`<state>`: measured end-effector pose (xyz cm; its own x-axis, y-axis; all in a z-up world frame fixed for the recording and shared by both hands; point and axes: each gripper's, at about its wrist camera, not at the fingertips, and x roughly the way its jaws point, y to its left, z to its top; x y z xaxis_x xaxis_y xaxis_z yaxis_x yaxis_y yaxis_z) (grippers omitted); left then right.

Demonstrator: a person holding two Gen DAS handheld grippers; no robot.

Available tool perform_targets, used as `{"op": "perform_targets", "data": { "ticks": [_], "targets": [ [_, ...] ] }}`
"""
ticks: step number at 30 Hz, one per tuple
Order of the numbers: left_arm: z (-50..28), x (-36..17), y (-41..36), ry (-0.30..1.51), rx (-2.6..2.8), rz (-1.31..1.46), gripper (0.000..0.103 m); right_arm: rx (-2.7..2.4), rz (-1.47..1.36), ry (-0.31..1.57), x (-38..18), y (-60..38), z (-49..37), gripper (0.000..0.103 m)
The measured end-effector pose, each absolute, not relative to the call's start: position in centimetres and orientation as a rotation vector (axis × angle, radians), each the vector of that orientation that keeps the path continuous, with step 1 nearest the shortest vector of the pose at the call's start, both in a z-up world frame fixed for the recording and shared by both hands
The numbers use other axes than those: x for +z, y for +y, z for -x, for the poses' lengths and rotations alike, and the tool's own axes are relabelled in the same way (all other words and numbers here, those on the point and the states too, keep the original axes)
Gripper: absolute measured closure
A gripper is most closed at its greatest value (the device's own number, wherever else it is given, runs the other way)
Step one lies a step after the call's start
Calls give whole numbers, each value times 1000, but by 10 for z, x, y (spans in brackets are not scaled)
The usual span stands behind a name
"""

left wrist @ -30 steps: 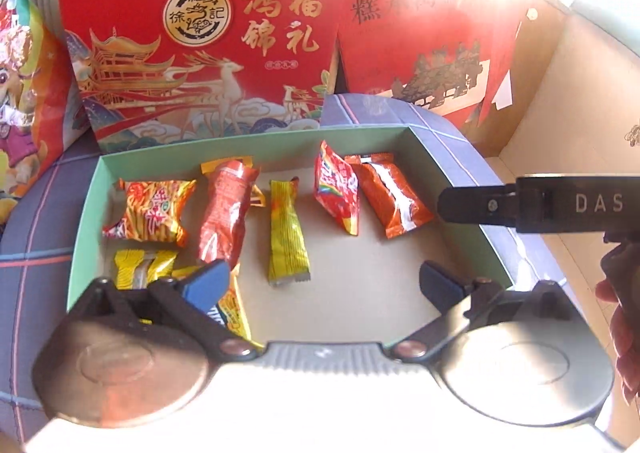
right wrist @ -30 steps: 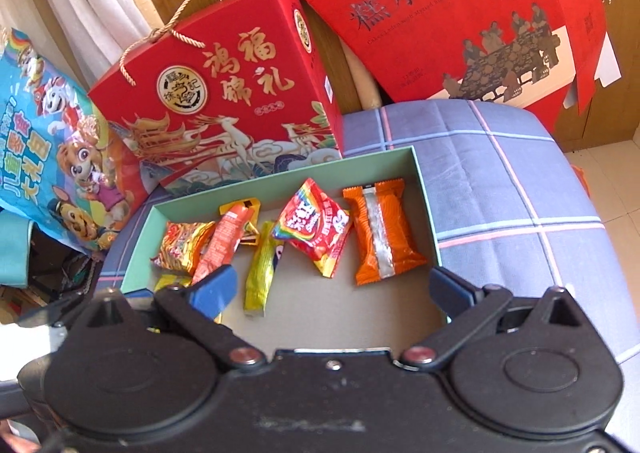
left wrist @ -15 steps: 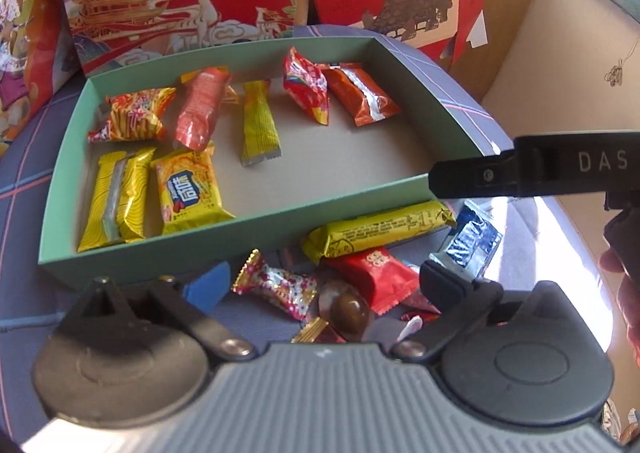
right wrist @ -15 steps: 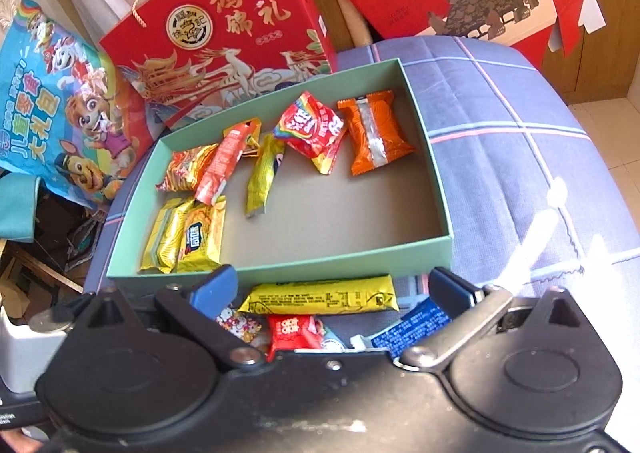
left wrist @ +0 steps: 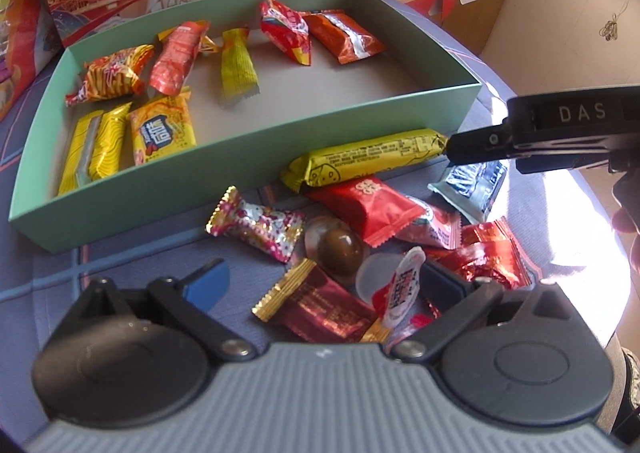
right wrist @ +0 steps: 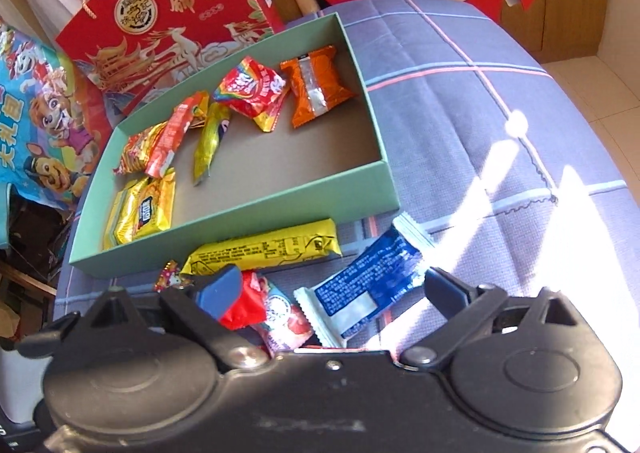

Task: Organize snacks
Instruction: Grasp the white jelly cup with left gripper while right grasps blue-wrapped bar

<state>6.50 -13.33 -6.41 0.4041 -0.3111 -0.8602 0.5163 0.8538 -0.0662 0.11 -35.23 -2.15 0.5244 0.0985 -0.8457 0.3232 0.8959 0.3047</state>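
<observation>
A shallow green box (left wrist: 240, 157) holds several wrapped snacks in orange, red and yellow. In front of it on the checked cloth lies a loose pile: a long yellow bar (left wrist: 364, 161), a red packet (left wrist: 372, 209), a brown ball candy (left wrist: 340, 249) and a dark red wrapper (left wrist: 320, 305). My left gripper (left wrist: 324, 281) hangs open over this pile. My right gripper (right wrist: 332, 289) is closing its jaws, with a blue-and-white packet (right wrist: 368, 285) and a red packet (right wrist: 244, 305) lying between them; the pads do not press on either. The yellow bar (right wrist: 264, 249) lies along the box wall (right wrist: 240, 221).
Red gift boxes (right wrist: 172, 13) stand behind the green box, with a cartoon bag (right wrist: 36, 101) to the left. The blue checked cloth (right wrist: 460, 101) stretches right of the box, partly in bright sunlight. The right gripper's black finger (left wrist: 560, 125) reaches in from the right edge of the left wrist view.
Both grippers have come down and back from over the box to the loose pile in front of it, which has come into view. The right jaws have narrowed a little.
</observation>
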Motion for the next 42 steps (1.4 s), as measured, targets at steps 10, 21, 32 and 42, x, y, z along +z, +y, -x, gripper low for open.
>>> {"op": "perform_targets", "data": {
  "ticks": [10,21,32,42],
  "targets": [
    [-68,-74,-133,1025,-540,-238,1,-209,-411,1014,-37,-351,-10,45],
    [-50,-64,-142,983,-639,-253,47,-93,-299,988,-38,-338,-6,70],
    [-46,-73,-156,1029,-694,-247,67,-85,-250,1002,-38,-329,10,57],
    [-42,-60,-154,998,-688,-226,76,-89,-174,986,-33,-318,16,68]
  ]
}}
